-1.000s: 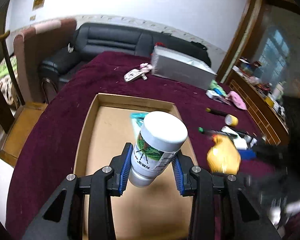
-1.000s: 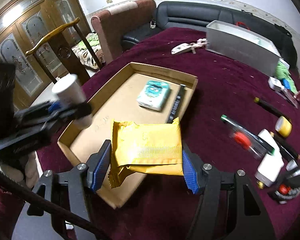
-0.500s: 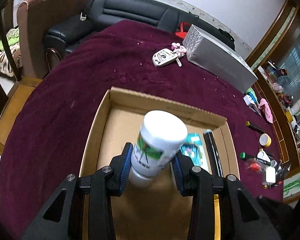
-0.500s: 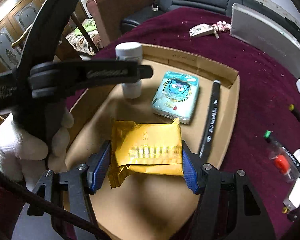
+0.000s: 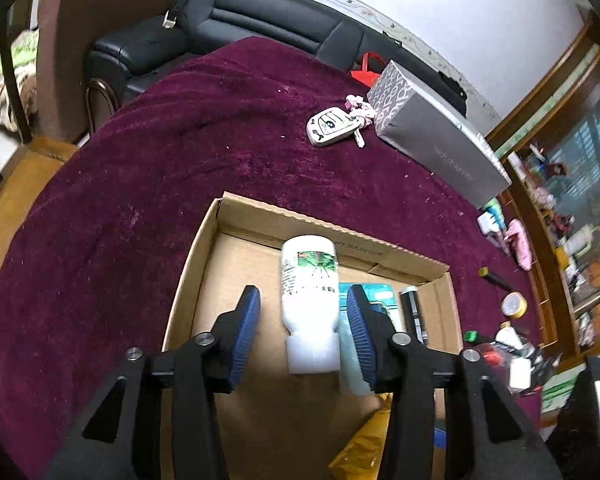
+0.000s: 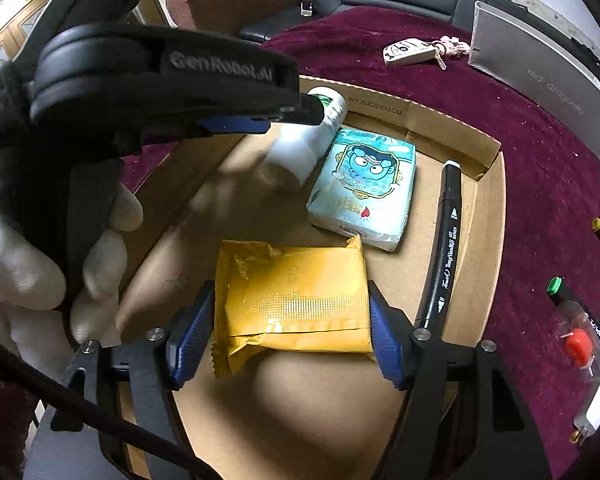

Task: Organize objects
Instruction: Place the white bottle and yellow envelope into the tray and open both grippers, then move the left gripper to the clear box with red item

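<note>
Between the left gripper's (image 5: 302,322) now-wide fingers, the white bottle (image 5: 310,300), clamped upright half a second ago, lies released in the cardboard box (image 5: 204,248) beside the tissue pack (image 6: 362,188), while the right gripper (image 6: 290,330) still holds the yellow packet (image 6: 296,298) low over the near box floor, next to drop.

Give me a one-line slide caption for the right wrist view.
Right gripper holds a yellow packet over the cardboard box; beside it, the left gripper stands open around a white bottle.
</note>
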Motion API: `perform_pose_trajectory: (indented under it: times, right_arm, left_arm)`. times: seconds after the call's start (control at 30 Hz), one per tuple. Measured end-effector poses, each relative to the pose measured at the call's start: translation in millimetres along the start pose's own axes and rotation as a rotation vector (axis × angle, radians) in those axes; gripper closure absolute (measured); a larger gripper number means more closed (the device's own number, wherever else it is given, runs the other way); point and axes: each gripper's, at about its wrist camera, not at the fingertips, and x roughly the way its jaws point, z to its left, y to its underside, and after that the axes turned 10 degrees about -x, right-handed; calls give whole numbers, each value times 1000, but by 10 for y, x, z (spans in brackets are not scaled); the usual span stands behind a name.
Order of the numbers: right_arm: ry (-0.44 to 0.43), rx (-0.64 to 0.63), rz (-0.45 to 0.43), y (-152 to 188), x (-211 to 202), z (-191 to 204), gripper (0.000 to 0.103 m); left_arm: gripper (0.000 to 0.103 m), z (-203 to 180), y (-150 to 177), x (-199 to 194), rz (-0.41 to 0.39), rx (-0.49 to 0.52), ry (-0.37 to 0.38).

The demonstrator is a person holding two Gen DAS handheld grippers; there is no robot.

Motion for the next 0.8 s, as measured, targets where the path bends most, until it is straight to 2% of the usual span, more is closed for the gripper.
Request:
perform_pose_trajectory:
  times: [0.13, 0.5, 0.6, 0.67, 0.8]
  right_arm:
    - [11, -7, -16, -20, -57, 21, 31]
    - [46, -32, -129, 109, -611, 104, 27]
    - [39, -14, -151, 148, -699, 63, 27]
    - [17, 18, -158, 160, -719, 5, 24]
    - [-15, 105, -178, 201, -785, -159, 24]
  left_arm:
    - [54, 35, 13, -157, -1, -54, 77]
    - [51, 110, 178, -675, -16, -203, 239]
    - [51, 0, 270, -805, -38, -183, 254]
    - [51, -91, 313, -865, -56, -157, 242]
    - [51, -266, 447, -965, -59, -102, 230]
